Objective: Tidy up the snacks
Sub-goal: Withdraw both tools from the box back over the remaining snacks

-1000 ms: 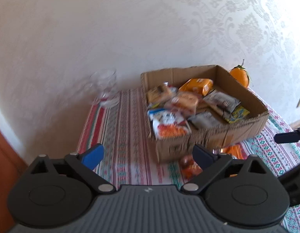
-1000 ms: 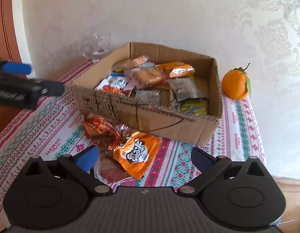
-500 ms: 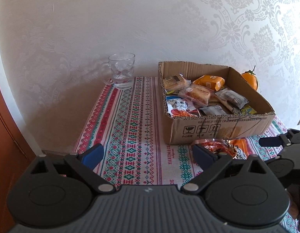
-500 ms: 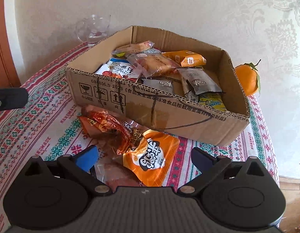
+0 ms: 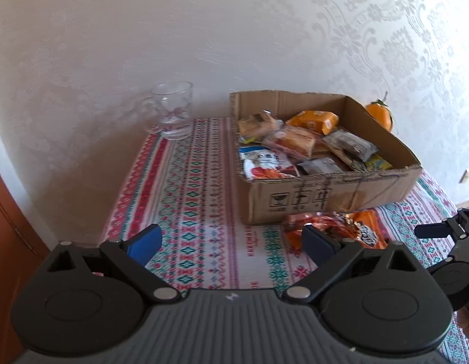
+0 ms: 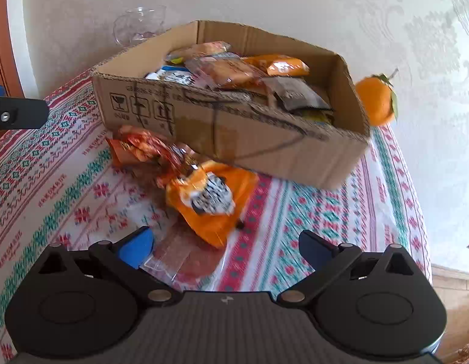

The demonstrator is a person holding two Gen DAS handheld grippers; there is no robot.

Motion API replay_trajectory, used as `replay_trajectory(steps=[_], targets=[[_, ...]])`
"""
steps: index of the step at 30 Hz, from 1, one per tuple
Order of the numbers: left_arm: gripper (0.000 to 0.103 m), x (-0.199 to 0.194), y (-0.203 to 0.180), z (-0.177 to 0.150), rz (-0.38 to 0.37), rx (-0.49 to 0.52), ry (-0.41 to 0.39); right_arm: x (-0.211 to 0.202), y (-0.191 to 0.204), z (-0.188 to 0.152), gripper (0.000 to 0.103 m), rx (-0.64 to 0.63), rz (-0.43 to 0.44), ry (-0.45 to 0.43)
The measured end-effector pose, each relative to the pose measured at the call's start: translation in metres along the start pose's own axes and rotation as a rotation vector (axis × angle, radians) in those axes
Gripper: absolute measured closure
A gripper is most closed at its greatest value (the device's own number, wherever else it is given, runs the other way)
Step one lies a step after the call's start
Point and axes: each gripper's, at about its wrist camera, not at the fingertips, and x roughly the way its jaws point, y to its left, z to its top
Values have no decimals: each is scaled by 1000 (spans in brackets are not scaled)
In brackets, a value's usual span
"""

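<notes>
From the left wrist camera, the left gripper [image 5: 229, 242] is hanging above the patterned red, green and white tablecloth [image 5: 185, 188] with its blue-padded fingers spread wide and nothing between them. It is pointing at bare cloth left of the open brown cardboard box [image 5: 325, 194], which is holding a loose heap of wrapped snacks, probably the sorting place. A clear glass mug [image 5: 173, 112] is standing by the wall, and a round orange fruit [image 5: 380, 113] is peeking out behind the box.

From the right wrist camera, the right gripper [image 6: 223, 247] is also gaping wide and empty, aimed low over the packets lying outside the box. The crinkled orange snack bag with black-and-white print [image 6: 210, 200] is lying just ahead of it, touching a red-orange foil packet [image 6: 137, 145] beside the box wall; a clear packet of reddish contents [image 6: 185, 261] is sitting nearest the fingers. Those three are seemingly awaiting boxing.
</notes>
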Motion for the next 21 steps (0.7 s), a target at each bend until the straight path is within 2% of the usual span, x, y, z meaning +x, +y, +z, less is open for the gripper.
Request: replay_trajectory(steps=[6,17,21], targets=[[5,18,-24,6,-26,54,17,-5,-22,-13,0,47,92,14],[5,64,-75,8,-148,113,96,-10,-26,-25,0,21,108,-35],[4,71,-77,2,-123,137,116,-10,-27,-26,0,17,112,-41]])
